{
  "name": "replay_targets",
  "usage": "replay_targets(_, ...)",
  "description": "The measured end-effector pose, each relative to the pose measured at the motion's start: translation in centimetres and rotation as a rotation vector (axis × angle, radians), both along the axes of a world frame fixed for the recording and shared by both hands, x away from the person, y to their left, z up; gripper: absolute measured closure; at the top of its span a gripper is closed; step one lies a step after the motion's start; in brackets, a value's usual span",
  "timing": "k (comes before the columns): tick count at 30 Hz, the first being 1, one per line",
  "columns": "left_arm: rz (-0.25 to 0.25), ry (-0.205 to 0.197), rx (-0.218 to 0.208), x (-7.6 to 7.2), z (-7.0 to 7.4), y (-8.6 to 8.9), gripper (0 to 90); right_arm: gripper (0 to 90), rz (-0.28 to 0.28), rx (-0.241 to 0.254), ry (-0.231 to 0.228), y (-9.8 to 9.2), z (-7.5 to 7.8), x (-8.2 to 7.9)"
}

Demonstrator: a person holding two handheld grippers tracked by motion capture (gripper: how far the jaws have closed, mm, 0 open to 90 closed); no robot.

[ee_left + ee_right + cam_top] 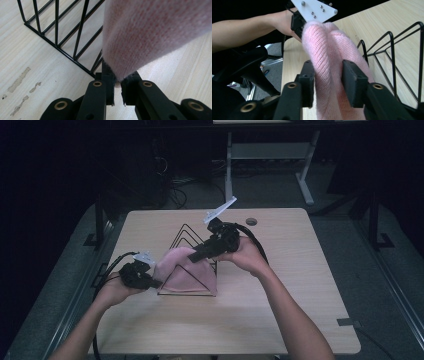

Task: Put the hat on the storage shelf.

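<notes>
Pink knit cloth (186, 270): draped over the black wire rack (192, 240) near the middle of the desk (280, 320), covering the rack's near triangular frames.
Left tongs (156, 282): clamped shut on the cloth's left edge; in the left gripper view the knit hem (117, 75) is pinched between the two pads.
Right tongs (192, 256): at the cloth's top fold, jaws partly apart; in the right gripper view the fold (329, 75) lies between the pads, which stand beside it. Whether they press, I cannot tell.
Rack: standing upright on the desk.
</notes>
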State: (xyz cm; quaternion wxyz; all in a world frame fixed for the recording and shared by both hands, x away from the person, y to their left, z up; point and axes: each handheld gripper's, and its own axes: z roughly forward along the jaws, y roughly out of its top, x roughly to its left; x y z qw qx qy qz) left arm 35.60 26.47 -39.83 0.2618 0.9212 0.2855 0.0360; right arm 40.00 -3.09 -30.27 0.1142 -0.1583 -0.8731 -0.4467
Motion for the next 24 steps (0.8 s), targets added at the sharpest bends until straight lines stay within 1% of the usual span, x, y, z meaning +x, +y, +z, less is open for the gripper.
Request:
replay_targets(1, 0.003, -0.001, 0.002, 0.0, -0.1, 0.0, 82.7, 66.0, 0.005, 0.014, -0.01, -0.1, 0.2, -0.1)
replay_targets(2, 0.004, -0.001, 0.006, 0.0, -0.1, 0.0, 82.7, 66.0, 0.005, 0.014, -0.01, -0.1, 0.2, -0.1)
replay_targets(3, 0.012, 0.0, 0.011, 0.1, -0.4, -0.1, 82.7, 72.3, 0.009, 0.018, -0.03, -0.1, 0.4, -0.3)
replay_targets(4, 0.012, 0.0, 0.011, 0.1, -0.4, -0.1, 82.7, 72.3, 0.009, 0.018, -0.03, -0.1, 0.4, -0.3)
replay_targets(5, 0.006, 0.001, 0.032, 0.1, -0.4, -0.1, 82.7, 79.2, 0.019, -0.002, -0.074, 0.1, 0.6, -0.4)
replay_targets(6, 0.007, 0.002, 0.031, 0.1, -0.5, -0.1, 82.7, 79.2, 0.019, -0.002, -0.074, 0.1, 0.6, -0.4)
replay_targets(7, 0.004, -0.005, 0.038, 0.2, -0.5, -0.2, 82.7, 81.7, 0.021, -0.016, -0.085, 0.5, 0.9, -0.6)
replay_targets(8, 0.005, -0.002, 0.038, 0.2, -0.6, -0.2, 82.7, 82.1, 0.024, -0.021, -0.098, 0.6, 0.9, -0.6)
replay_targets(10, 0.011, -0.003, 0.037, 0.2, -0.7, -0.3, 82.7, 82.3, 0.025, -0.027, -0.093, 0.8, 0.9, -0.6)
replay_targets(11, 0.006, -0.006, 0.058, 0.1, -0.9, -0.4, 82.7, 82.9, 0.023, -0.044, -0.102, 1.1, 0.8, -0.7)
replay_targets(12, 0.006, -0.006, 0.058, 0.1, -0.9, -0.4, 82.7, 82.9, 0.023, -0.044, -0.102, 1.1, 0.8, -0.7)
replay_targets(13, 0.0, -0.008, 0.073, 0.2, -1.1, -0.5, 82.6, 83.2, 0.021, -0.055, -0.092, 1.2, 0.6, -0.7)
replay_targets(14, -0.006, -0.007, 0.082, 0.2, -1.1, -0.4, 82.6, 83.2, 0.026, -0.056, -0.109, 1.3, 0.4, -0.6)
replay_targets(16, -0.006, -0.009, 0.084, 0.3, -1.2, -0.5, 82.2, 83.3, 0.025, -0.057, -0.102, 1.3, 0.4, -0.7)
replay_targets(17, -0.007, -0.006, 0.09, 0.3, -1.3, -0.5, 81.8, 83.2, 0.025, -0.062, -0.093, 1.3, 0.2, -0.7)
replay_targets(18, -0.005, -0.004, 0.089, 0.3, -1.4, -0.4, 80.6, 83.2, 0.031, -0.069, -0.095, 1.4, 0.1, -0.6)
replay_targets(19, 0.0, 0.0, 0.089, 0.3, -1.6, -0.2, 79.0, 83.2, 0.032, -0.083, -0.087, 1.5, 0.0, -0.6)
replay_targets(20, 0.0, 0.0, 0.089, 0.3, -1.6, -0.2, 78.7, 83.2, 0.032, -0.083, -0.087, 1.5, 0.0, -0.6)
replay_targets(23, 0.003, 0.011, 0.099, 0.4, -2.2, 0.3, 80.0, 83.1, 0.036, -0.088, -0.091, 1.6, -0.2, -0.6)
replay_targets(24, 0.0, 0.011, 0.098, 0.4, -2.3, 0.3, 81.8, 83.1, 0.035, -0.094, -0.085, 1.7, -0.2, -0.6)
